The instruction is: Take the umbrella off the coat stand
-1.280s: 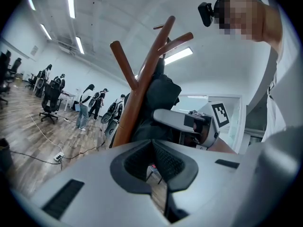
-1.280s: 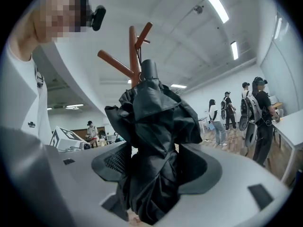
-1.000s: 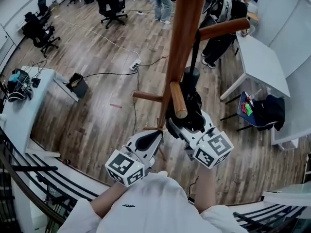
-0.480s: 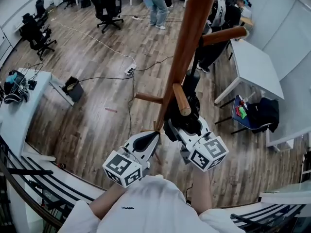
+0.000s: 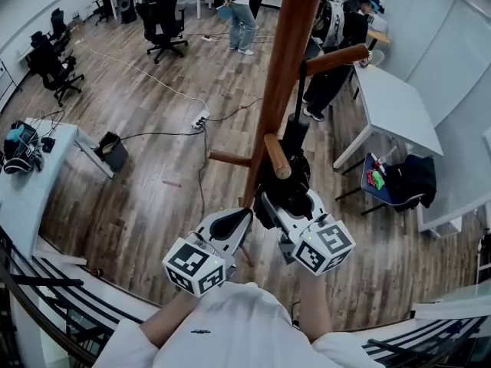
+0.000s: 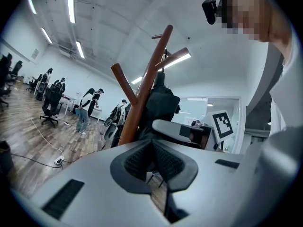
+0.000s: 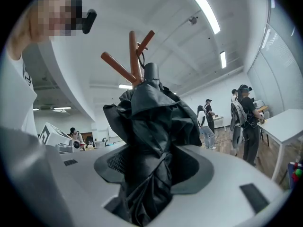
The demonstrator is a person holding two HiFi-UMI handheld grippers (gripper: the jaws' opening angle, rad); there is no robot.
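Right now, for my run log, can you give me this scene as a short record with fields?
support: wooden coat stand, upright
target: black folded umbrella, hanging against the pole
right: right tool closed on the umbrella's fabric; its jaws have just been closing
left: left tool shut, empty, near the pole
progress: umbrella gripped, not yet lifted off

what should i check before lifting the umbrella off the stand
1. Right tool around umbrella: ok; its jaws have just been closing, with the umbrella between them.
2. Grip firm enough to lift: cannot tell.
3. Strap free of upper peg: not ok; it hangs from it.
4. Left tool out of the way: ok; shut, empty.
5. People clear of coat stand: ok, far off.
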